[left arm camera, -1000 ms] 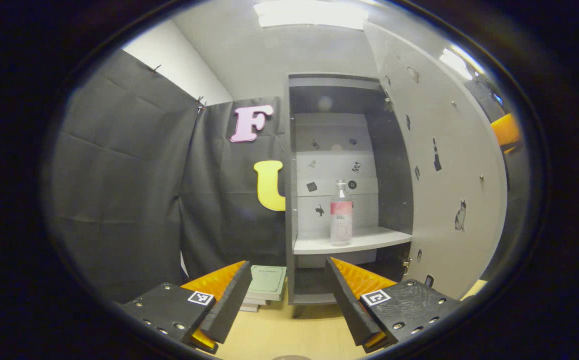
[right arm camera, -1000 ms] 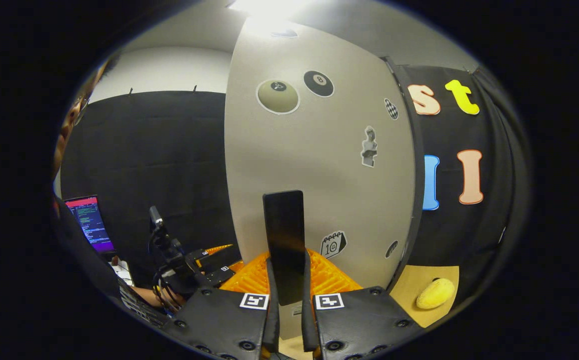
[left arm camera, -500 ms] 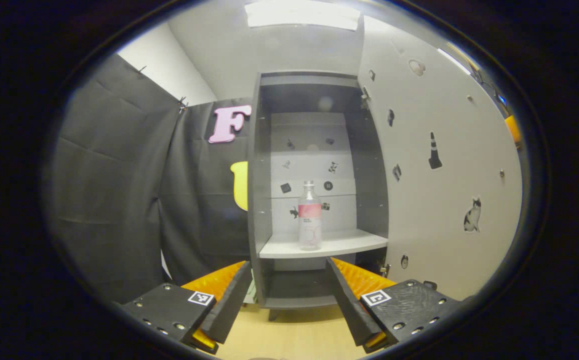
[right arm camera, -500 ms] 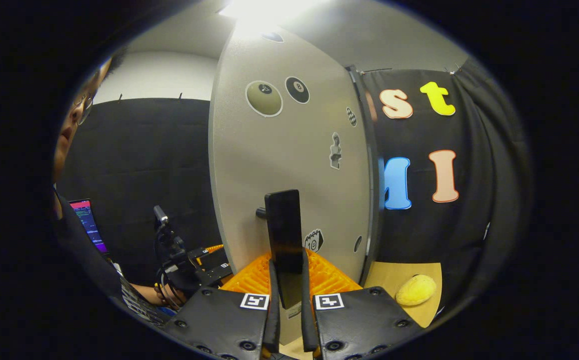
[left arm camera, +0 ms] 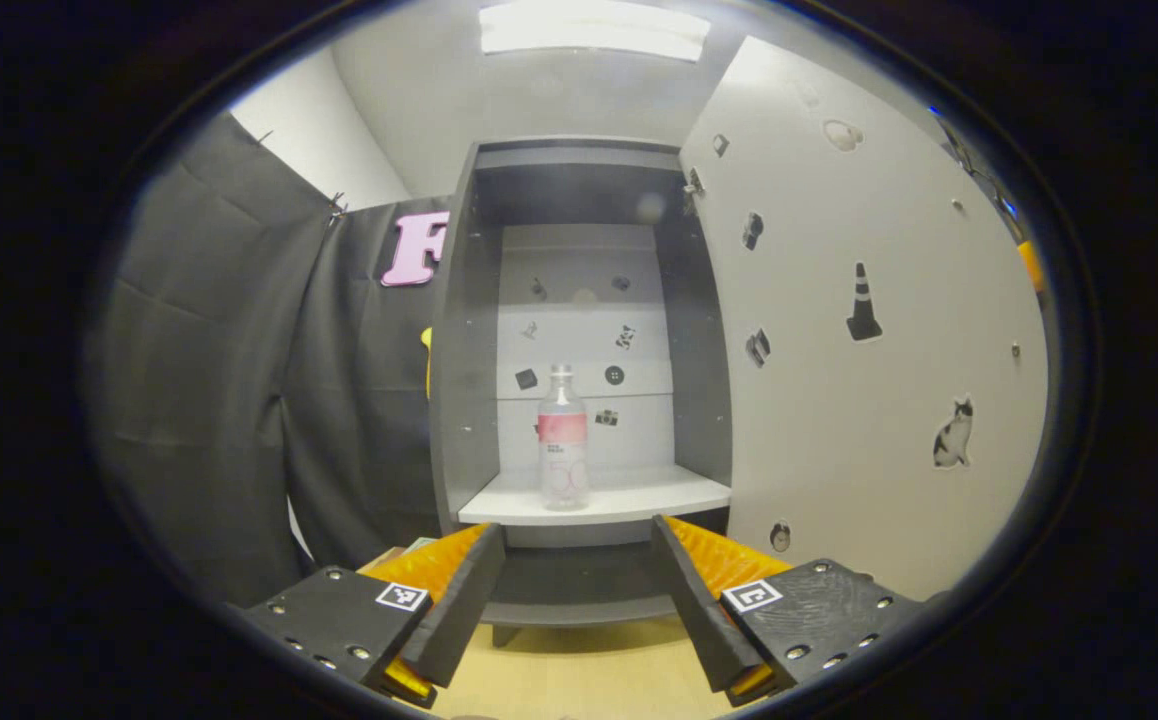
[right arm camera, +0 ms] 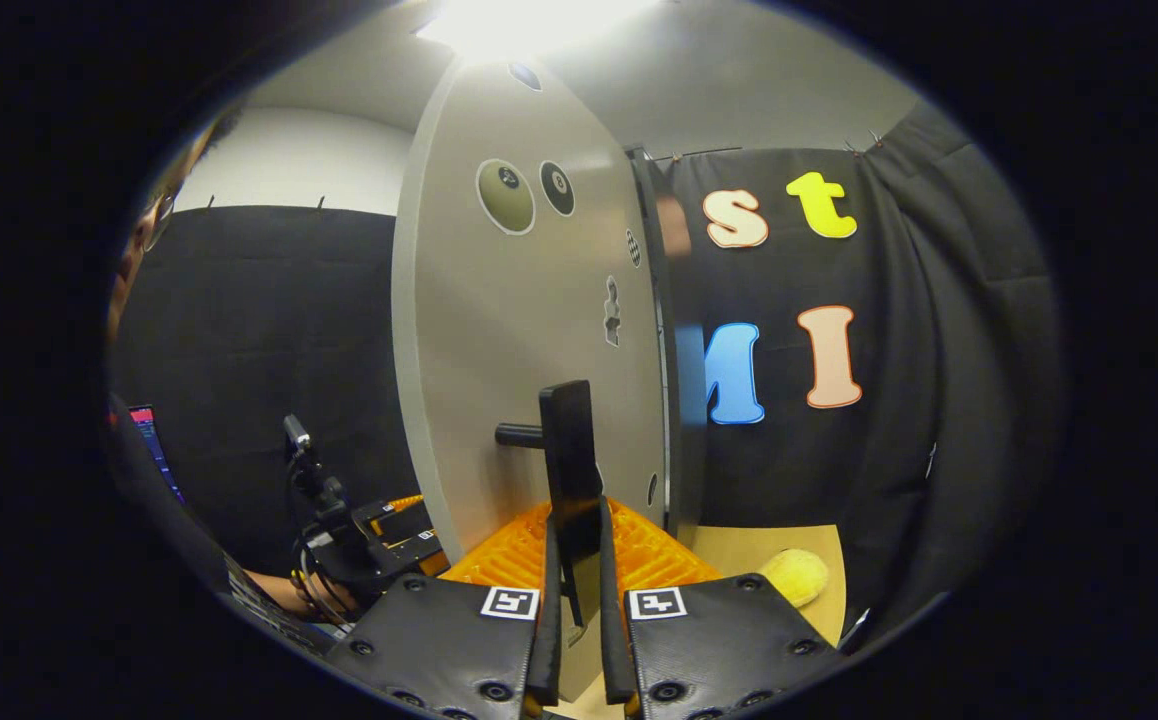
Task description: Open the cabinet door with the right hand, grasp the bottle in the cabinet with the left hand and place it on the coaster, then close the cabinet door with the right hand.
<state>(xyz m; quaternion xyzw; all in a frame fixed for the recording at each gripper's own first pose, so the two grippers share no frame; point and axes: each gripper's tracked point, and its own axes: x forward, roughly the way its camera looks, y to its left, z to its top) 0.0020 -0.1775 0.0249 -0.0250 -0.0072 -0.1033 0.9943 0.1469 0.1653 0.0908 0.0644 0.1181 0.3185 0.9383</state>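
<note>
1. Clamping the dark door handle (right arm camera: 571, 470) between its two fingers, the right gripper (right arm camera: 577, 640) is holding the cabinet door (right arm camera: 524, 340) swung wide open — the panel is standing nearly edge-on in the right gripper view.
2. The left gripper (left arm camera: 571, 600) is pointing straight into the open cabinet (left arm camera: 469, 330), its fingers spread wide apart and holding nothing.
3. The bottle (left arm camera: 562, 440) is standing upright on the cabinet's pale shelf (left arm camera: 639, 497), near the front edge — clear, with a pink band around its middle, well apart from the left gripper's fingers.
4. The open door's inner face is showing at the right of the left gripper view, dotted with small stickers.
5. In the right gripper view a yellow rounded object (right arm camera: 795, 577) is lying on the wooden bench (right arm camera: 739, 550) beyond the door, and the person's hand (right arm camera: 284, 592) is gripping the left gripper lower left.
</note>
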